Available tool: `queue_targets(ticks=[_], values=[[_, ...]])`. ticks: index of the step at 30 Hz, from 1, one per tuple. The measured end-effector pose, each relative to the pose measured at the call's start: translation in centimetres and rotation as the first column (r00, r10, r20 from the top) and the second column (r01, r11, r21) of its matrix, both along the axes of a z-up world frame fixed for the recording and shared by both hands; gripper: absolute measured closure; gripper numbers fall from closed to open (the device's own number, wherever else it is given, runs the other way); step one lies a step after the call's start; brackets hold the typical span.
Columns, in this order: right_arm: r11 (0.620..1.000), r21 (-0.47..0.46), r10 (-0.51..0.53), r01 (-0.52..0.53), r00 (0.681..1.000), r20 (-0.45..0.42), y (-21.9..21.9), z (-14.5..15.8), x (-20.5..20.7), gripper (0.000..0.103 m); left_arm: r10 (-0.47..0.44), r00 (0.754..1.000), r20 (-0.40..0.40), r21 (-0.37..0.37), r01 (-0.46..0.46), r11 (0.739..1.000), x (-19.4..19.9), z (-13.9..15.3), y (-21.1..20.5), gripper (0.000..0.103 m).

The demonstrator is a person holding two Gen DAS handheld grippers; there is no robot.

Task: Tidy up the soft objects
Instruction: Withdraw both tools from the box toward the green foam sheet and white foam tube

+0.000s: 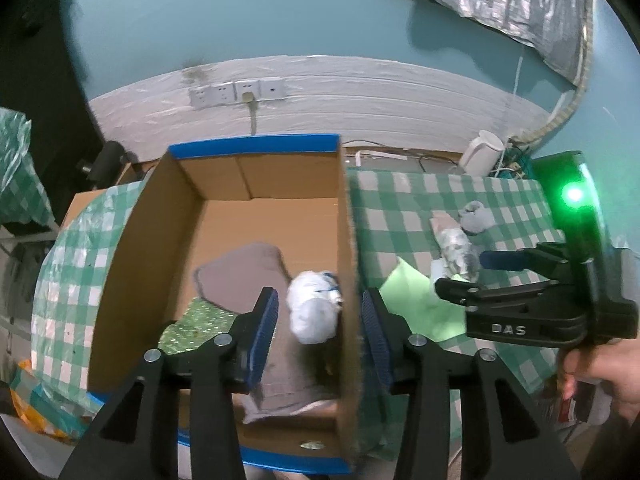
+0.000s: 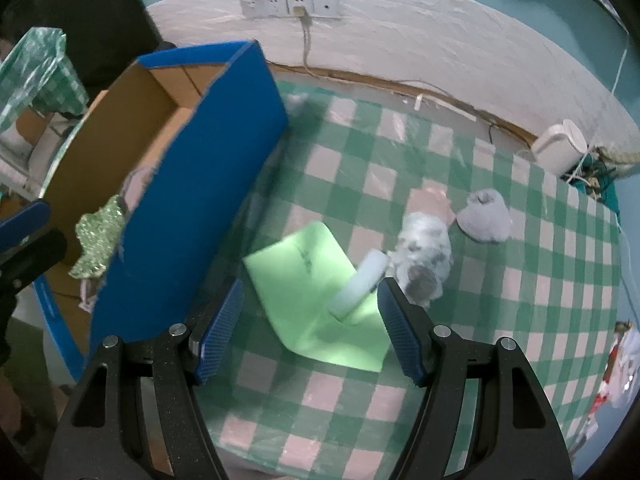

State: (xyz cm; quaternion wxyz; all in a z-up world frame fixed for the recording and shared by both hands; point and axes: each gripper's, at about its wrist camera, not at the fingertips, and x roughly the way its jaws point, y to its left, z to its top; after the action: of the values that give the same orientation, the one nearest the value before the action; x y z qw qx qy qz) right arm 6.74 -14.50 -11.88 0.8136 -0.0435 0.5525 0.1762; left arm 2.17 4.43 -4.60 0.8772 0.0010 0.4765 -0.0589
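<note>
The right gripper [image 2: 310,330] hung agape over the green sheet [image 2: 316,312], white roll [image 2: 362,280] between its 2 jaws; it needed lowering squarely. The left gripper [image 1: 320,326] stood released, straddling the box [image 1: 346,240] wall.

A blue-sided cardboard box [image 1: 256,216] stands open on the green-checked table, already holding a flat brown cloth [image 1: 244,276], a white bundle [image 1: 314,308] lying against its right wall, and a glittery green piece [image 1: 192,324] at the near left. Outside on the cloth-covered table lie a light green sheet [image 2: 316,300], a white roll [image 2: 360,280] resting across its edge, a mottled grey-white plush [image 2: 424,256] just beside the roll, and a grey fuzzy item [image 2: 484,216] near the plush.
</note>
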Motion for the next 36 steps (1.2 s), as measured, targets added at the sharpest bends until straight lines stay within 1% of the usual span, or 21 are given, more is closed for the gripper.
queue_targets(ticks=[7, 15, 22, 25, 30, 36], values=[[0.999, -0.013, -0.037, 0.037, 0.999, -0.039, -1.9, -2.4, 0.2, 0.033, -0.053, 0.999, 0.004, 0.01, 0.053, 0.999, -0.4, 0.1, -3.0, 0.058], [0.997, -0.008, -0.071, 0.071, 0.995, -0.068, -3.8, -4.1, 0.4, 0.033, -0.101, 0.994, -0.027, 0.034, 0.102, 0.994, -0.4, -0.9, -6.2, 0.055], [0.995, 0.002, -0.103, 0.103, 0.992, -0.07, -5.1, -4.5, 0.8, 0.033, -0.143, 0.987, -0.076, 0.058, 0.148, 0.987, -0.2, -3.1, -8.9, 0.055], [0.993, 0.006, -0.113, 0.114, 0.991, -0.071, -5.5, -4.8, 1.2, 0.033, -0.141, 0.985, -0.095, 0.055, 0.146, 0.988, -0.3, -4.0, -9.6, 0.055], [0.991, 0.002, -0.13, 0.131, 0.989, -0.069, -5.8, -5.4, 1.7, 0.033, -0.152, 0.981, -0.119, 0.072, 0.161, 0.984, -0.2, -5.4, -11.0, 0.055], [0.99, -0.032, -0.136, 0.134, 0.988, -0.077, -5.8, -7.1, 2.6, 0.033, -0.138, 0.98, -0.145, 0.067, 0.149, 0.987, 0.1, -7.0, -11.6, 0.054]])
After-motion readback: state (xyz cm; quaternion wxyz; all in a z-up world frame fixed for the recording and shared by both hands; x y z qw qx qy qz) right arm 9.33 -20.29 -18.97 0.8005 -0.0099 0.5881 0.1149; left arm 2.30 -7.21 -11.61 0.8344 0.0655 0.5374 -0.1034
